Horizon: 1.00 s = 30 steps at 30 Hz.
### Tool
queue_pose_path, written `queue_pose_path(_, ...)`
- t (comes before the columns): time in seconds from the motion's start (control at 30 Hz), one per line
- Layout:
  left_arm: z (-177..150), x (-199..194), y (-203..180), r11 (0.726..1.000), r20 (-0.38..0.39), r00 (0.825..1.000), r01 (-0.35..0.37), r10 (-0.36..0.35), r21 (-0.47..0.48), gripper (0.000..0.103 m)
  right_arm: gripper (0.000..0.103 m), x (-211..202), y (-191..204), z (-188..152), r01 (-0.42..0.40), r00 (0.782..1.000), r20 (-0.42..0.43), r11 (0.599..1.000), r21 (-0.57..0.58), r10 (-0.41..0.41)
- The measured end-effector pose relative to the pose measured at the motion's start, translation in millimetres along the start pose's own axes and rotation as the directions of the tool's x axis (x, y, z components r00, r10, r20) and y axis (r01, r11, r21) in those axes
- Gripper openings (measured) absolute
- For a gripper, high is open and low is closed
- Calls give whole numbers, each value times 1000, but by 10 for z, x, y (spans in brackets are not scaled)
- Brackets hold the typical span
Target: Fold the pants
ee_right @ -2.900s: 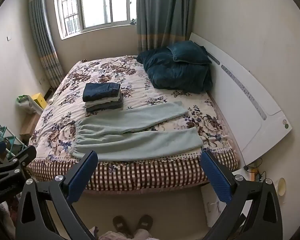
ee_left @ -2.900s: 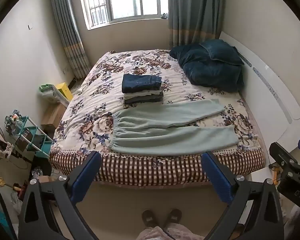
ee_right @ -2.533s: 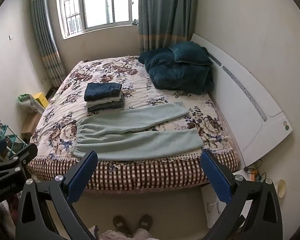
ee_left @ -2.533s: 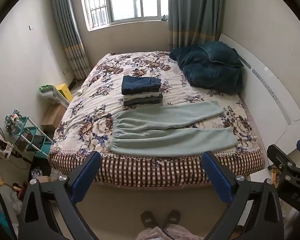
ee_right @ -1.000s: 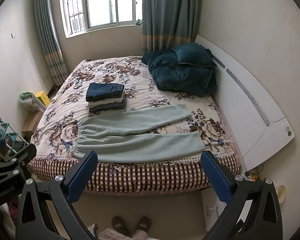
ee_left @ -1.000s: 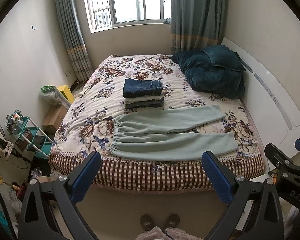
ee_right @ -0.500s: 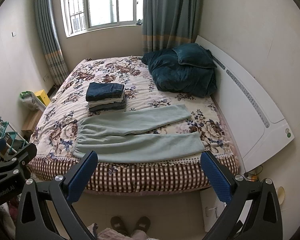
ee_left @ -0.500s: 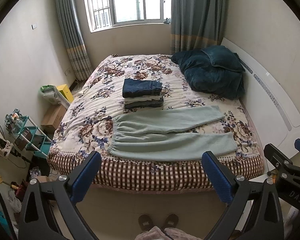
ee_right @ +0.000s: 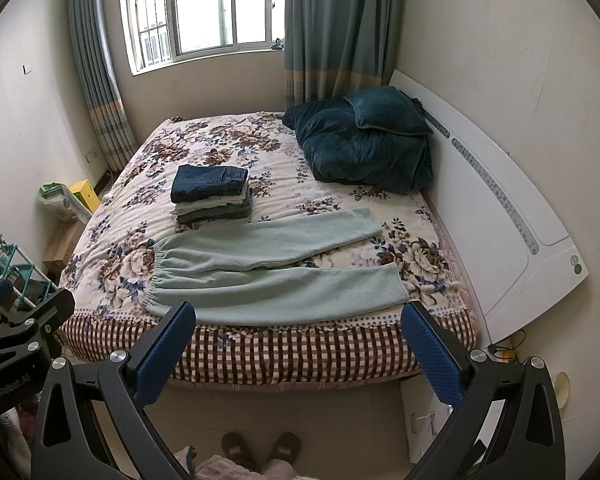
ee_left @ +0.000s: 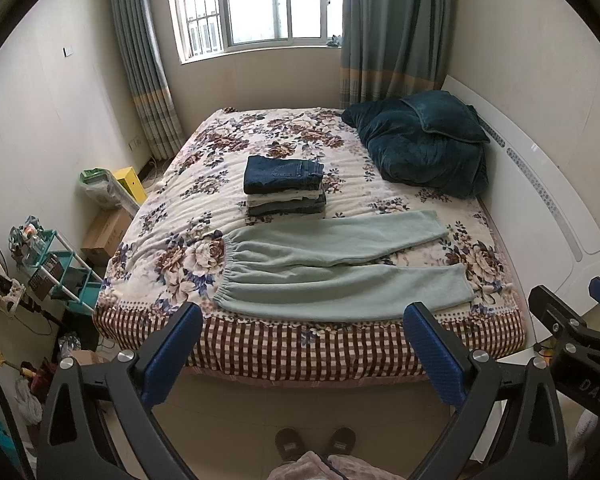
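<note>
Pants laid flat near the bed's edge, both tools released and held back.

The bed (ee_left: 168, 216) carries the pale green pants (ee_left: 332, 272), spread flat along its near side with the waistband to the left and the two legs splayed apart to the right; the near leg lies close to the checkered edge, so a careless drag could likely pull it over the side. A stack of folded clothes (ee_left: 284, 186) sits just beyond the far leg, and a wide sweep of cloth might topple it. The fleece looks soft and thick, so a shallow pinch may catch one layer only and skew the fold. The left hand-held gripper (ee_left: 302, 350) and the right hand-held gripper (ee_right: 298, 346) both stand wide apart and empty, well short of the bed.
</note>
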<state>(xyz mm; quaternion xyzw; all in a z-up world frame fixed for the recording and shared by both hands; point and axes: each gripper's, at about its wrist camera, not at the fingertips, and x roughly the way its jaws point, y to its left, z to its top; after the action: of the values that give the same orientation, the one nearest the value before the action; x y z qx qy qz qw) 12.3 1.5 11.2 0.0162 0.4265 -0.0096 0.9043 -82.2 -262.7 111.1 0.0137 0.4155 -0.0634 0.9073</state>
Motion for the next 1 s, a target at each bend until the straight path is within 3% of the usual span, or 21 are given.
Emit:
queue_pose_path(0.23,-32,142,-38,999,-10,1000,-28,28,-29,103,103,104,-66,9,2,1000,-6,1000,14,-2)
queue_pose_path(0.43,-34,598,36,986,-43,989,-142,138,-84,103,103,592,-216,39,-7,1000,-23,998,61,8)
queue_pose_path(0.53,-26,908,67,979,-74,981,-184,178,-91,103,103,1013,-273,91,-23,997,-69,997,75,28)
queue_pose_path(0.7,62,1551,121,970,-141,965,-234,222,-71,103,103,1840,-273,194,16,990,-139,998,53,-9)
queue_pose_path(1.0,530,2904,276,978,-256,950,-200,179,-59,103,103,3415,-78,546,88,962,-260,996,28,-78)
